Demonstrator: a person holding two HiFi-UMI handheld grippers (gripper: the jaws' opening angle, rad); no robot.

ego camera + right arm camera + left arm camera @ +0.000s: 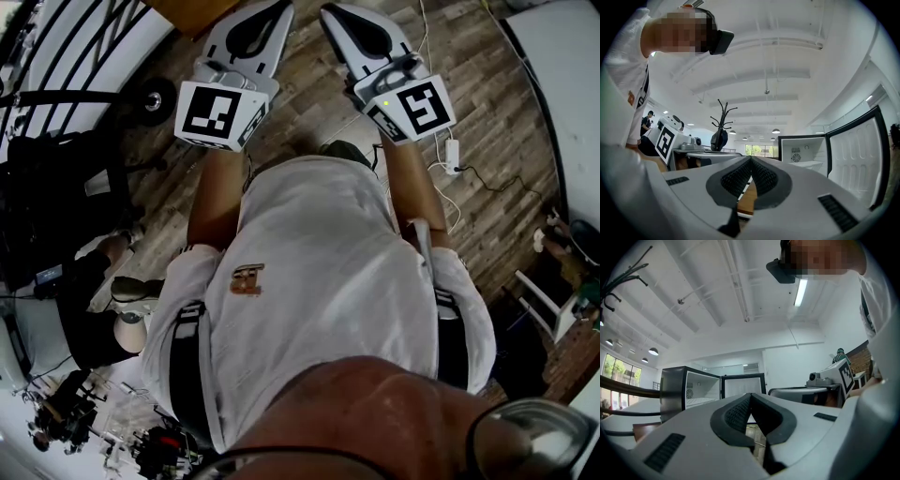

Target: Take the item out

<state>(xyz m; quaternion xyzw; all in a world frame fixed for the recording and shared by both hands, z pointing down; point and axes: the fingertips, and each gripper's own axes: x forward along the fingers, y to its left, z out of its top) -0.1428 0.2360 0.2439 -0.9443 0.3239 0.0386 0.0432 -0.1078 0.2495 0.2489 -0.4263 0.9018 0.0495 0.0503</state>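
A small black fridge (689, 389) stands ahead with its door (743, 385) swung open; its white inside shows a shelf, and I cannot make out any item in it. The right gripper view shows the same fridge (802, 153) and its open door (855, 154). My left gripper (750, 396) is shut, pads together, nothing between them. My right gripper (751, 159) is also shut and empty. In the head view both are held out in front of the person's chest, the left gripper (272, 14) beside the right gripper (339, 17), clear of the fridge.
Wood-plank floor (487, 112) lies below, with white cables and a power adapter (452, 155) at the right. A wooden board edge (192, 11) is at the top left, a white table (562, 66) at the right, and a black coat stand (721, 126) further off.
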